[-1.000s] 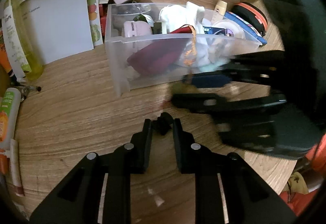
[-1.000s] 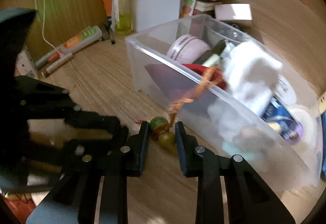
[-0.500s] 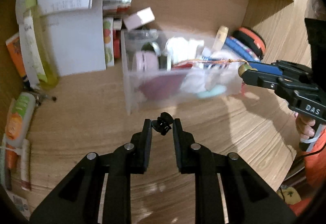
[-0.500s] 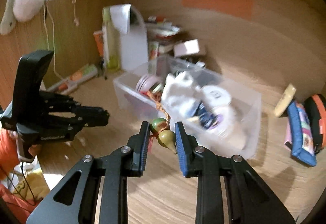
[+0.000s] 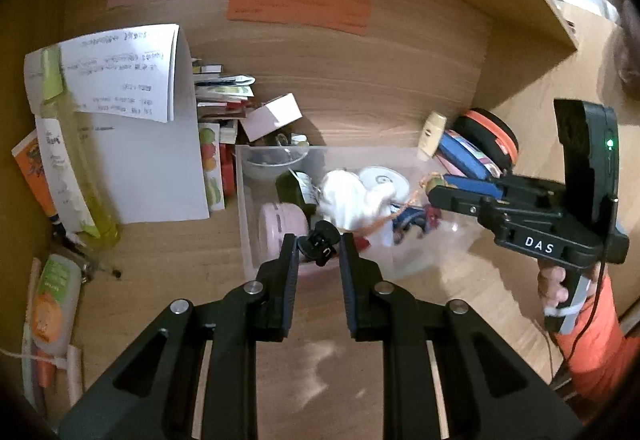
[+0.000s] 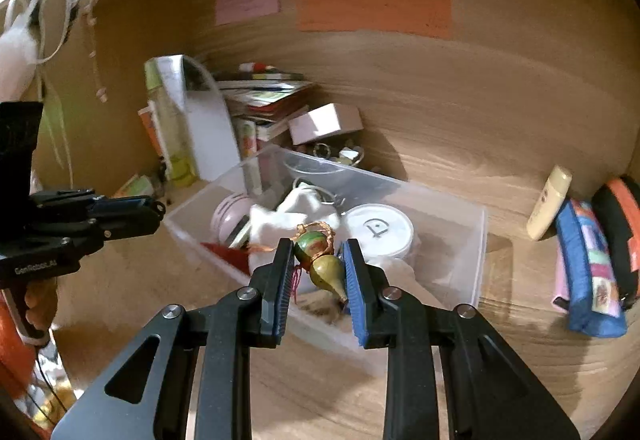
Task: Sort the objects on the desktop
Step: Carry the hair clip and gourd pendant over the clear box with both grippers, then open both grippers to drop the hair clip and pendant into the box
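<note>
My left gripper is shut on a small black hair clip, held above the near edge of a clear plastic bin. My right gripper is shut on a green gourd-shaped pendant with an orange cord, held over the same bin. The bin holds a pink round case, a white cloth, a white round tin and other small items. The right gripper shows in the left wrist view; the left gripper shows in the right wrist view.
A white box with papers and a yellow-green bottle stand left of the bin. Tubes lie at far left. A pink box and booklets are behind. A blue pencil case, black-orange case and cream tube lie to the right.
Both grippers have risen from the desk with their objects. The right gripper has moved over the bin with the pendant; the left has lifted the clip above the bin's near edge.
</note>
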